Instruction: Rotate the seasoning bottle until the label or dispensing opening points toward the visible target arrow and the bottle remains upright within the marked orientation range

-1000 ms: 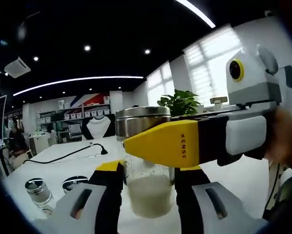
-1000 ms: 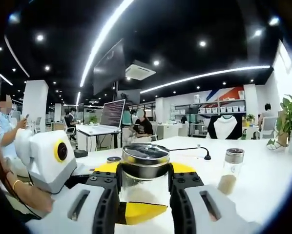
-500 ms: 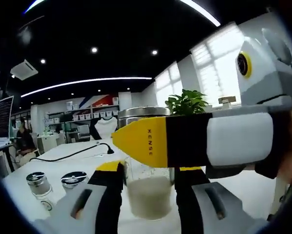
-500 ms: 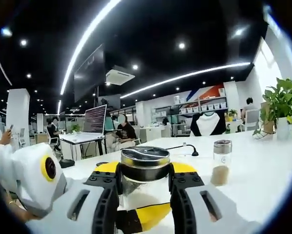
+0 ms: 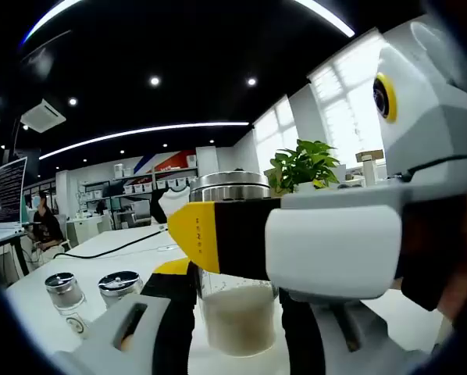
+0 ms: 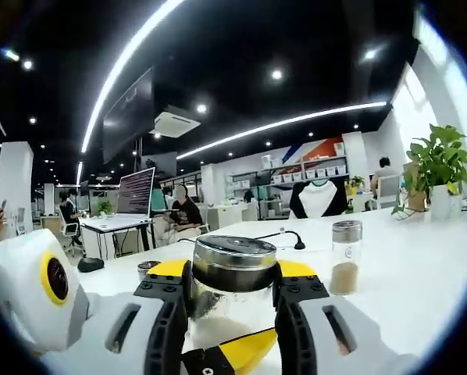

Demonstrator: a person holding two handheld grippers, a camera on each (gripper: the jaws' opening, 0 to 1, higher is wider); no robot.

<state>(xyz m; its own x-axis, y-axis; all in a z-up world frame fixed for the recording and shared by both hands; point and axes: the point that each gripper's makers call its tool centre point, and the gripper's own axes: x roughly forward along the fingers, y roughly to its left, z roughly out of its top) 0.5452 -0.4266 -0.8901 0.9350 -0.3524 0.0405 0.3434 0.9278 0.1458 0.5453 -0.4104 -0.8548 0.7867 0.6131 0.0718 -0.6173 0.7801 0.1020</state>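
Mid-rotation: left claw [image 5: 232, 312] clamped on the seasoning bottle [image 5: 235, 308] body, right claw [image 6: 230, 301] clamped at its steel cap [image 6: 233, 262]. Upright on the white table [image 6: 421, 266]. Next, probably a slow twist; no target arrow discernible.

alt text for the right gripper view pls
The right gripper has its two black-and-yellow jaws closed around the steel cap of a glass seasoning bottle on a white table. A second, slimmer shaker stands apart to the right, with the left gripper at lower left.
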